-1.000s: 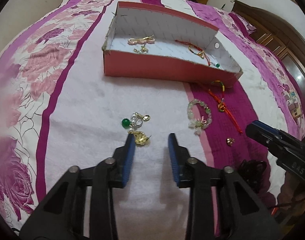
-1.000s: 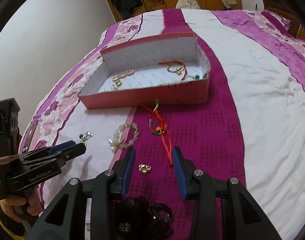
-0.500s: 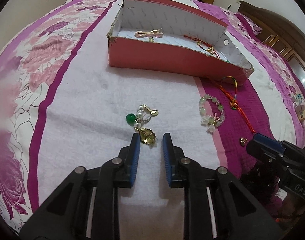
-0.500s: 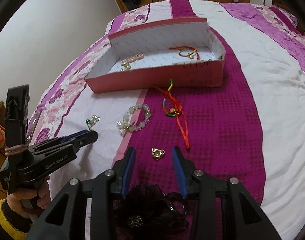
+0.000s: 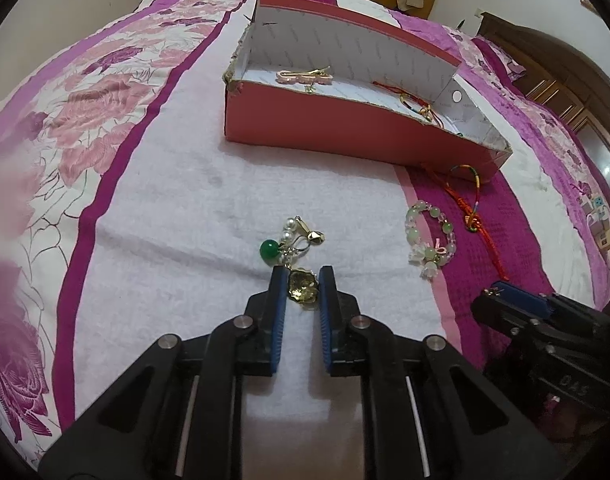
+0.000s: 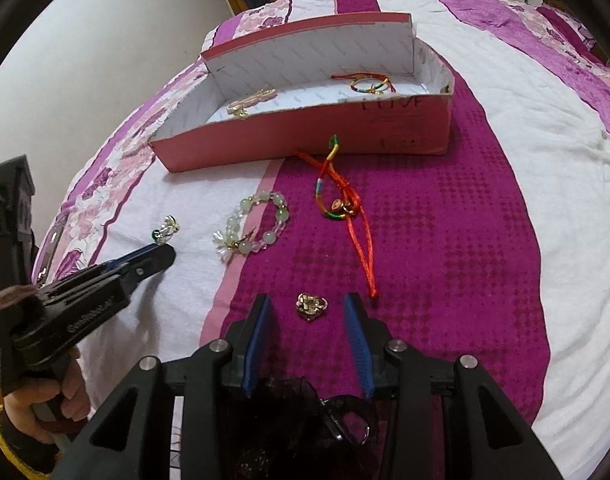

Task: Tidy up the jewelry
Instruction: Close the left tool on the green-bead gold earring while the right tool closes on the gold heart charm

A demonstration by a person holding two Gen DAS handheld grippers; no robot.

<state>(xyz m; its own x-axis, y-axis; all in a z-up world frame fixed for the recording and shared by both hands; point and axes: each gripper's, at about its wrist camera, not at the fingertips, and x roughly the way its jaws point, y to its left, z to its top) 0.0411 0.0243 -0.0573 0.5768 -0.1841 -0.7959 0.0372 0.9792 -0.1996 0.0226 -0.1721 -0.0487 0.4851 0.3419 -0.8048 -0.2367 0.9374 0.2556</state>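
On the bedspread (image 5: 177, 208), left gripper (image 5: 302, 280) is low over the white stripe with its blue pads either side of the gold flower charm (image 5: 303, 289) of the green-bead earring cluster (image 5: 291, 242); jaws narrowed around the charm, can't tell whether the pads actually touch it, so grip unconfirmed. Green bead and pearls lie just beyond the fingertips. Right gripper (image 6: 308, 312) hovers over the magenta stripe, jaws spread wide, gold heart pendant (image 6: 311, 306) lying between the tips, touching neither pad. Beaded bracelet (image 6: 251, 230) with pale green and clear beads sits near the stripe edge, between the two grippers. Red cord bracelet (image 6: 341, 204) lies just in front of the pink box (image 6: 305, 140), one end touching or very near its front wall. Inside the box: pink hair clip (image 5: 305, 76) towards the left end, second red cord bracelet (image 5: 409, 98) towards the right. Black lace hair tie (image 6: 305, 420) sits under the right gripper body.
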